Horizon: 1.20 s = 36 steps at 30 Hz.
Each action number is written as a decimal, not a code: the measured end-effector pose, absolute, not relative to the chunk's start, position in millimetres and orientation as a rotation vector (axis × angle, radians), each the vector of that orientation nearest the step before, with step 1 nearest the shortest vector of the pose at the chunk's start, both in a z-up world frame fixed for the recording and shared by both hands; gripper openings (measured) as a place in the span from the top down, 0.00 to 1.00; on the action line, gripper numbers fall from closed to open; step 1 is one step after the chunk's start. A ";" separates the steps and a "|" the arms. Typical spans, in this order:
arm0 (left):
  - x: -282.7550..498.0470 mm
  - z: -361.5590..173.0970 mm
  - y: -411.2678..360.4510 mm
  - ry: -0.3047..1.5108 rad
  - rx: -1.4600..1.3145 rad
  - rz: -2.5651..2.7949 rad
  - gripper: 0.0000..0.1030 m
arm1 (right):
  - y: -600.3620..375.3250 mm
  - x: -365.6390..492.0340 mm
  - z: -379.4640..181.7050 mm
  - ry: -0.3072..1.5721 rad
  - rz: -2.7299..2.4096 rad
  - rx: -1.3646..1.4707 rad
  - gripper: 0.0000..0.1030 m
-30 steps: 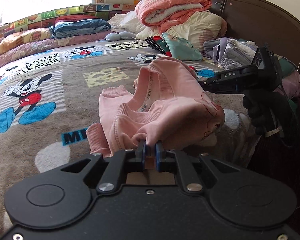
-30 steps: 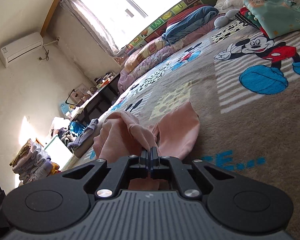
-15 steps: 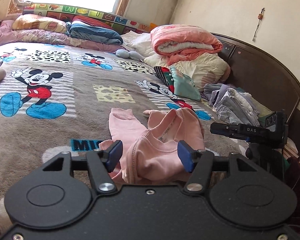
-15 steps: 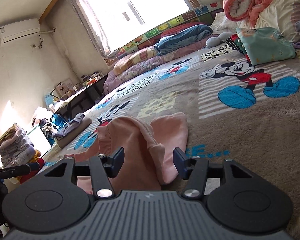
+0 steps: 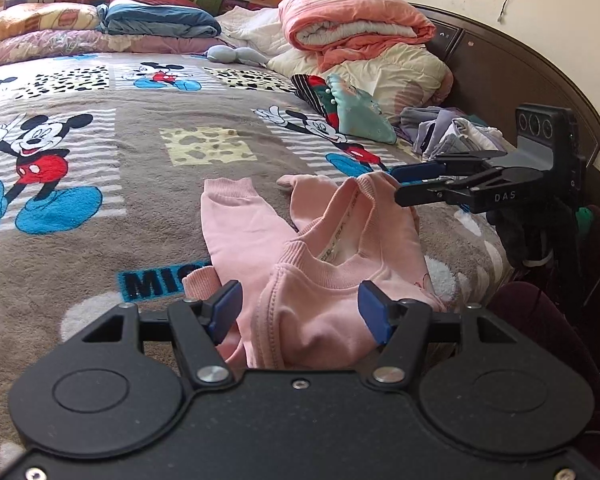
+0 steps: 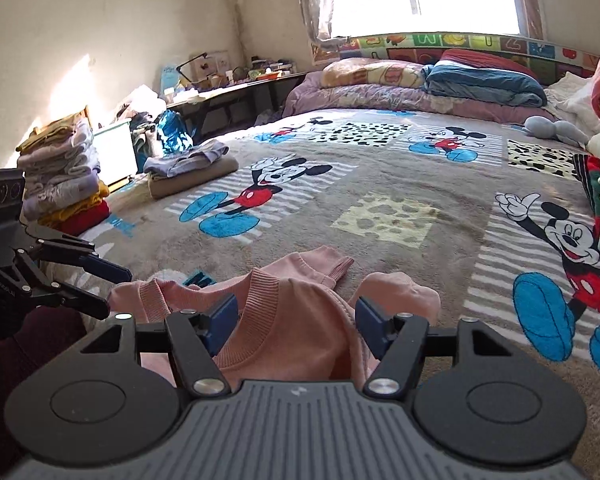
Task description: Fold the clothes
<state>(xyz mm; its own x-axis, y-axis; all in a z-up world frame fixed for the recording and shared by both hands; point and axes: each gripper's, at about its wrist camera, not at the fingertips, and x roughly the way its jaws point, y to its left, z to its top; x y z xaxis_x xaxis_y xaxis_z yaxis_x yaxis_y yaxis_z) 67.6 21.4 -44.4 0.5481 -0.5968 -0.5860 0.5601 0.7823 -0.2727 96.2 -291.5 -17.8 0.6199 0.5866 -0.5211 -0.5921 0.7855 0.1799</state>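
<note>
A small pink sweater [image 5: 324, 256] lies crumpled on the Mickey Mouse blanket [image 5: 100, 168], one sleeve stretched away from me. My left gripper [image 5: 302, 312] is open, its blue pads on either side of the sweater's near edge, holding nothing. My right gripper [image 5: 400, 184] is open at the sweater's far right edge, fingers close to the fabric. In the right wrist view the sweater [image 6: 300, 312] lies between the open right gripper's [image 6: 296, 320] pads, and the left gripper [image 6: 100, 284] is open at the left.
Folded clothes [image 6: 188, 168] lie on the bed's far left; a stack [image 6: 60, 176] stands beside the bed. Pillows and a rolled pink quilt [image 5: 356, 28] lie by the headboard, with a teal garment [image 5: 360, 116] and a loose clothes pile [image 5: 452, 136].
Both grippers were shut on the pink sweater and held it up; they have opened and let it go, and it now lies on the blanket. Both grippers have pulled back slightly.
</note>
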 end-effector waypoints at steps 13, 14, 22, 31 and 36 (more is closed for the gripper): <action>91.4 -46.5 9.9 0.810 -0.055 -0.720 0.67 | -287.8 143.5 -26.0 0.740 0.789 -0.090 0.44; 93.0 -47.1 7.9 0.820 -0.033 -0.714 0.76 | -286.9 145.4 -28.1 0.762 0.808 -0.090 0.54; 90.6 -13.6 5.2 0.726 0.128 -0.711 0.90 | -283.5 132.2 -6.0 0.690 0.836 -0.096 0.88; 112.3 64.1 13.5 0.548 0.272 -0.627 0.91 | -283.9 142.5 58.9 0.525 0.801 -0.031 0.88; 124.0 103.4 17.0 0.459 0.335 -0.583 0.91 | -283.6 156.1 98.9 0.462 0.783 -0.007 0.88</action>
<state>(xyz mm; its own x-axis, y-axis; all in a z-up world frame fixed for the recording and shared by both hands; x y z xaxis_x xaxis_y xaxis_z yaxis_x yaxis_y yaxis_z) 124.0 17.0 103.4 0.7397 -0.4476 -0.5025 0.5932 0.7863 0.1729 156.1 -283.6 98.9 0.6144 0.6780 -0.4035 -0.6810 0.7140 0.1628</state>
